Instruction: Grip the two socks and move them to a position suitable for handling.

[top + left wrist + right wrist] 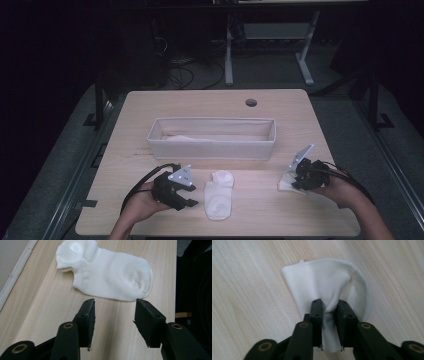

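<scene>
A white ankle sock [219, 195] lies flat on the wooden table near its front edge; in the left gripper view this sock [110, 275] stretches just beyond the jaws. My left gripper [186, 196] [115, 315] stands open beside it, nothing between its fingers. At the right, my right gripper [295, 181] [329, 315] is shut on a second white sock [327, 282], pinching a fold of its fabric while the rest rests on the table [300, 115]. That second sock [286, 183] peeks out under the gripper in the high view.
A long white fabric bin [212, 149] stands across the table's middle with something pale inside. A round cable hole [251, 102] sits at the far side. Desk legs and cables [227, 50] fill the dark floor behind.
</scene>
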